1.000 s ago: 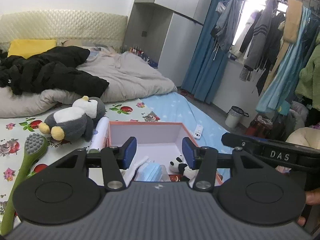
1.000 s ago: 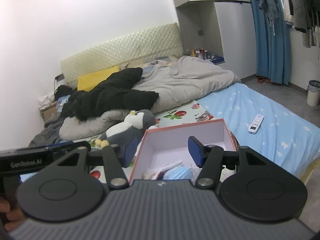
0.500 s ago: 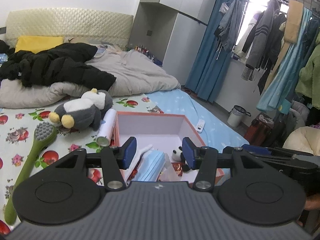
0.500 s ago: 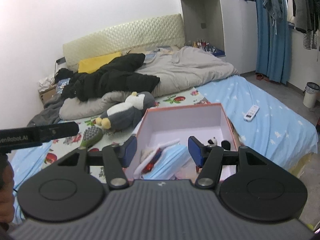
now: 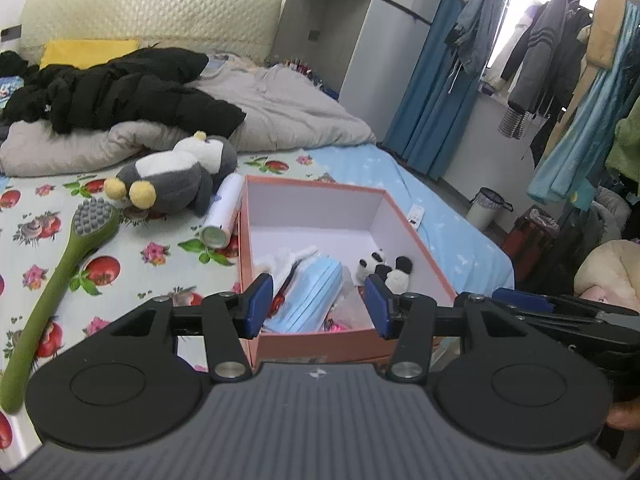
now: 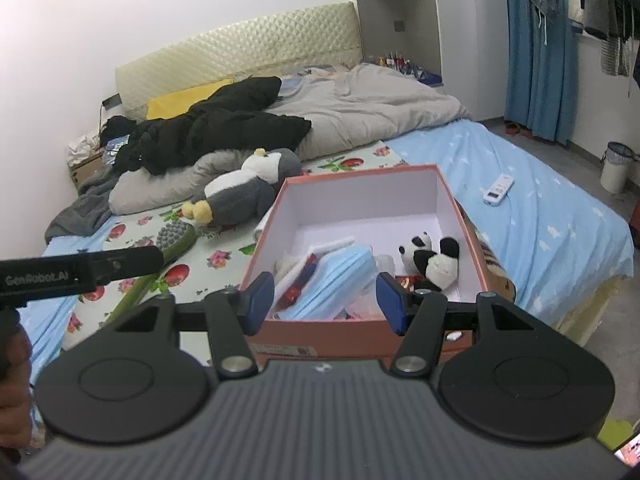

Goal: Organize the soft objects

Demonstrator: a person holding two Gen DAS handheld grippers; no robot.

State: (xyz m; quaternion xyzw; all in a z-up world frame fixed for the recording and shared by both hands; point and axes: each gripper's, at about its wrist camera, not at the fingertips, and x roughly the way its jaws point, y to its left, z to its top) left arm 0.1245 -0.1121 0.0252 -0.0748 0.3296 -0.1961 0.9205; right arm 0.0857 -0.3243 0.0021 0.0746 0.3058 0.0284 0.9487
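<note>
An open pink box (image 5: pixel 316 190) (image 6: pixel 476 248) sits on the bed. Inside it lie a small panda plush (image 5: pixel 384 266) (image 6: pixel 432 254), a stack of blue face masks (image 5: pixel 308 298) (image 6: pixel 332 280) and white tissue. A grey and white penguin plush (image 5: pixel 172 178) (image 6: pixel 244 188) lies on the fruit-print sheet left of the box. My left gripper (image 5: pixel 318 306) is open and empty, held above the box's near edge. My right gripper (image 6: pixel 326 300) is open and empty, also above the near edge.
A green long-handled brush (image 5: pixel 60 268) (image 6: pixel 168 256) and a white spray can (image 5: pixel 224 216) lie left of the box. A white remote (image 6: pixel 498 188) lies on the blue sheet. A black jacket (image 5: pixel 120 88) and a grey duvet (image 5: pixel 288 112) cover the far bed. A bin (image 5: pixel 488 208) stands on the floor.
Both grippers have risen and tilted down over the box, so its contents show more fully. Both stay open and empty.
</note>
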